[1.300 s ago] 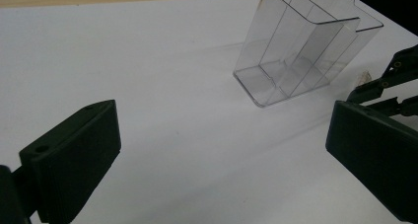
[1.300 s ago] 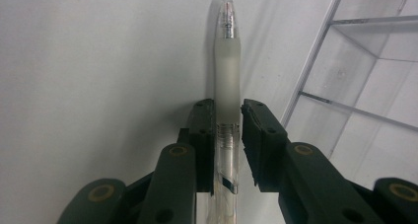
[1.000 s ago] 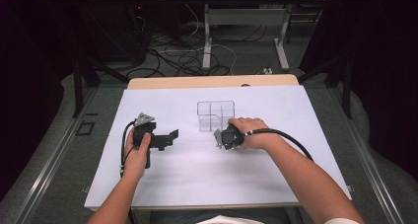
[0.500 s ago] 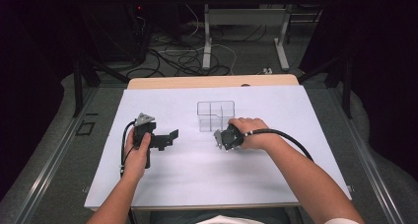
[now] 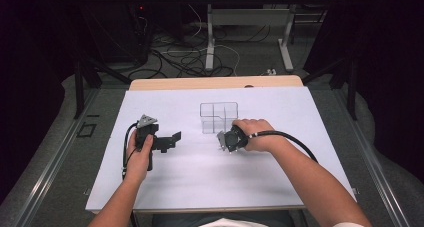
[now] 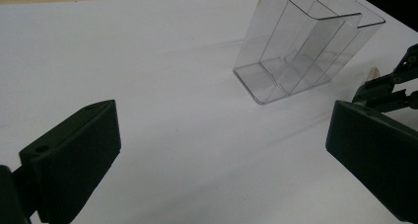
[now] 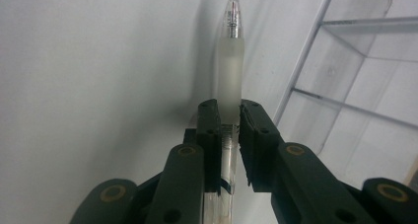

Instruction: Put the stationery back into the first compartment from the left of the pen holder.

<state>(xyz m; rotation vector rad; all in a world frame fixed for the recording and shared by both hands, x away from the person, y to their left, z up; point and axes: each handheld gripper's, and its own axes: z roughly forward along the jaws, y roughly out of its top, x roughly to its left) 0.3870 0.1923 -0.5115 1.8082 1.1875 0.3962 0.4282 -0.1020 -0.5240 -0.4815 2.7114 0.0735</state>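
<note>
Your right gripper (image 7: 229,118) is pinching the clear frosted plastic pen (image 7: 230,61) beside the clear plastic divided organizer (image 5: 218,117) mid-surface; your left gripper (image 6: 222,155) is sitting spread over open white surface (image 5: 200,187); nothing has moved.

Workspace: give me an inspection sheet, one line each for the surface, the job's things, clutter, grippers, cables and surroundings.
Surface: white table top, with a wooden edge at the far side.
Job's things: translucent pen, tip pointing away from the jaws; clear divided organiser standing beside it, its compartments hold nothing.
Clutter: nothing seen.
Grippers: right gripper shut on the pen, right next to the organiser; left gripper open, holding nothing, jaws wide over bare table.
Cables: one black cable trails from each gripper; loose cables lie on the floor beyond the table.
Surroundings: dark room, a second table's legs behind.
</note>
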